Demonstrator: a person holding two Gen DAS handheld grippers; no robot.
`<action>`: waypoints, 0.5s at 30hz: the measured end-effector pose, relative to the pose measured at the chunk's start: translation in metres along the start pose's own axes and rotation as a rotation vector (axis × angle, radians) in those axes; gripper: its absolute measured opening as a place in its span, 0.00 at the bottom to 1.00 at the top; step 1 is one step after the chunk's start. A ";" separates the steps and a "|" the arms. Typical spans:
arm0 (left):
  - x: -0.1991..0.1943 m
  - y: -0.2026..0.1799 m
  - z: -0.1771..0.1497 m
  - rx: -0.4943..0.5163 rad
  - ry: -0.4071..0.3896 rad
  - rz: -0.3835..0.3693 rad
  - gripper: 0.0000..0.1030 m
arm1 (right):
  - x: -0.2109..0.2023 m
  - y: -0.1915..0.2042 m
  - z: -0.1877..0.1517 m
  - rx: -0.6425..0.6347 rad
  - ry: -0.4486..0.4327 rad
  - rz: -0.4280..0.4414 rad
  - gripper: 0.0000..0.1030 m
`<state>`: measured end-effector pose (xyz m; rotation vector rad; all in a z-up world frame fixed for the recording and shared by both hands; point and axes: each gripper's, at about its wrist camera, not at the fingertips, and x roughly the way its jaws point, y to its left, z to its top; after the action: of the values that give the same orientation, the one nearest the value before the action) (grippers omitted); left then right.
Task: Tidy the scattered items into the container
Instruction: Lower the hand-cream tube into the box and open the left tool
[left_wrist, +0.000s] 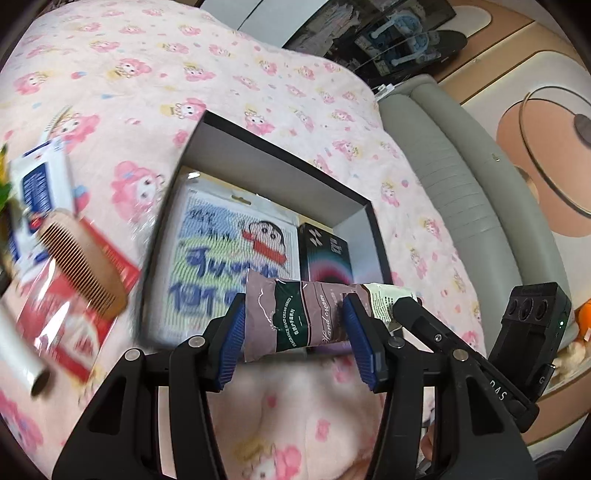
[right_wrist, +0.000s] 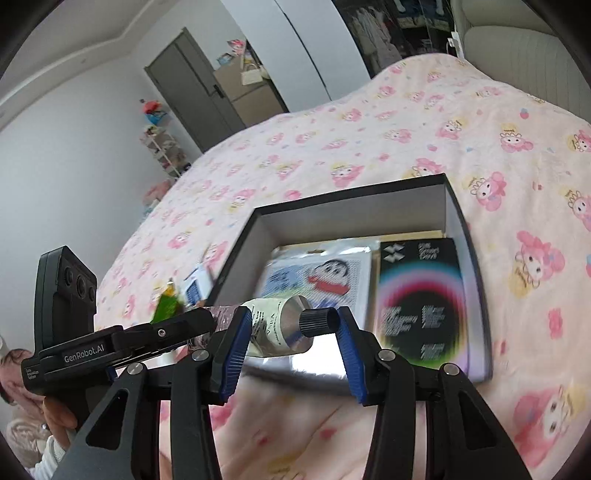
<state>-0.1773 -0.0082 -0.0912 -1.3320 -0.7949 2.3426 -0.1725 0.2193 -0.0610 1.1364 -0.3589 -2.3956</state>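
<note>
My left gripper (left_wrist: 295, 298) is shut on a mauve hand cream tube (left_wrist: 295, 317) with a dark green band, held crosswise between its blue pads. My right gripper (right_wrist: 292, 313) is shut on a small silver tube (right_wrist: 284, 325) with a cream label and a black cap. Both are held above the near edge of an open black box (left_wrist: 273, 147) with white inner walls (right_wrist: 351, 218). The box holds a cartoon-print pack (left_wrist: 229, 243) and a black carton (left_wrist: 325, 258) with a rainbow ring. Each gripper shows in the other's view, close alongside.
The box lies on a pink cartoon-print bedspread (left_wrist: 147, 74). Left of the box are a wooden comb (left_wrist: 83, 266), a red packet (left_wrist: 74, 321), a blue-and-white pack (left_wrist: 40, 184) and a white cylinder (left_wrist: 22, 354). A grey padded bed edge (left_wrist: 461, 184) runs along the right.
</note>
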 end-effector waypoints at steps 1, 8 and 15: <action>0.008 0.001 0.007 0.002 0.012 0.008 0.52 | 0.009 -0.006 0.006 0.005 0.014 -0.004 0.41; 0.071 0.020 0.055 -0.052 0.133 0.007 0.51 | 0.065 -0.042 0.038 0.044 0.089 -0.034 0.41; 0.108 0.023 0.082 -0.033 0.167 0.088 0.54 | 0.107 -0.066 0.058 0.121 0.155 -0.067 0.41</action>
<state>-0.3031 0.0063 -0.1451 -1.5818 -0.7418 2.2551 -0.2963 0.2233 -0.1229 1.3996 -0.4239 -2.3506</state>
